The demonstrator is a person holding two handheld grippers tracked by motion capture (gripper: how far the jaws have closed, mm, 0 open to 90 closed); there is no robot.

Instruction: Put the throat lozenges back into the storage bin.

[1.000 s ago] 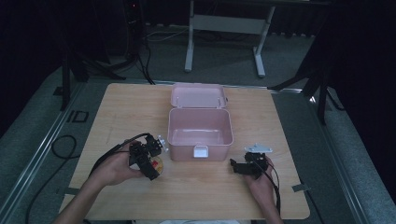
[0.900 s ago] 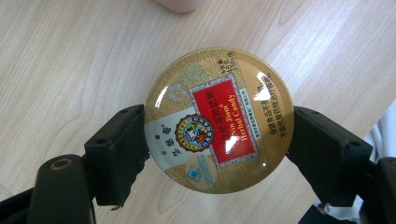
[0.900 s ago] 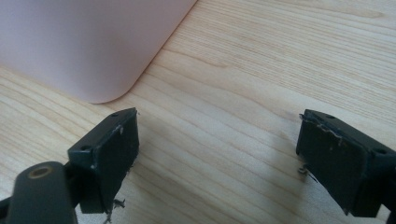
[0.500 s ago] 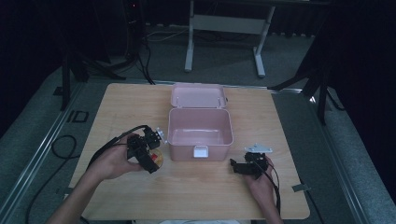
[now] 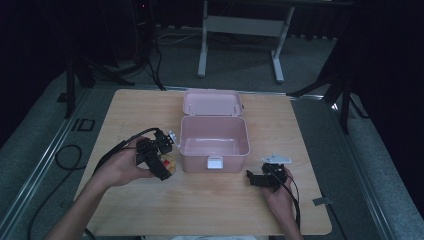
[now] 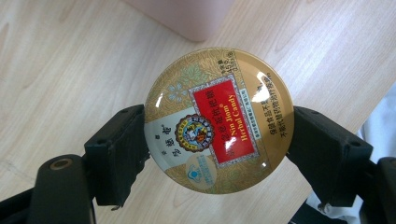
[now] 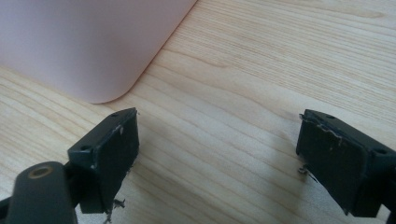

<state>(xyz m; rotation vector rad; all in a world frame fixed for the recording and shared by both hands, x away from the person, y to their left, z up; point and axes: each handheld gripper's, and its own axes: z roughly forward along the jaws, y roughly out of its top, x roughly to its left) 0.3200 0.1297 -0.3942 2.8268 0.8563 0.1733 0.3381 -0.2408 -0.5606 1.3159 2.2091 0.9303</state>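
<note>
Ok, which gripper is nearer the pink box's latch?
Left, narrowly. The left gripper, shut on the candy tin, is just left of the latch on the box. The right gripper sits open on the table, a bit farther off to the right.

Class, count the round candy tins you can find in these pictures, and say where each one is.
1. The candy tin is clamped between the jaws of the left claw, left of the open pink box. Part of the box floor is hidden, so another could lie inside.

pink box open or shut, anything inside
Open: the pink box has its lid swung back behind it, and the inside looks empty. The candy tin is outside it.
</note>
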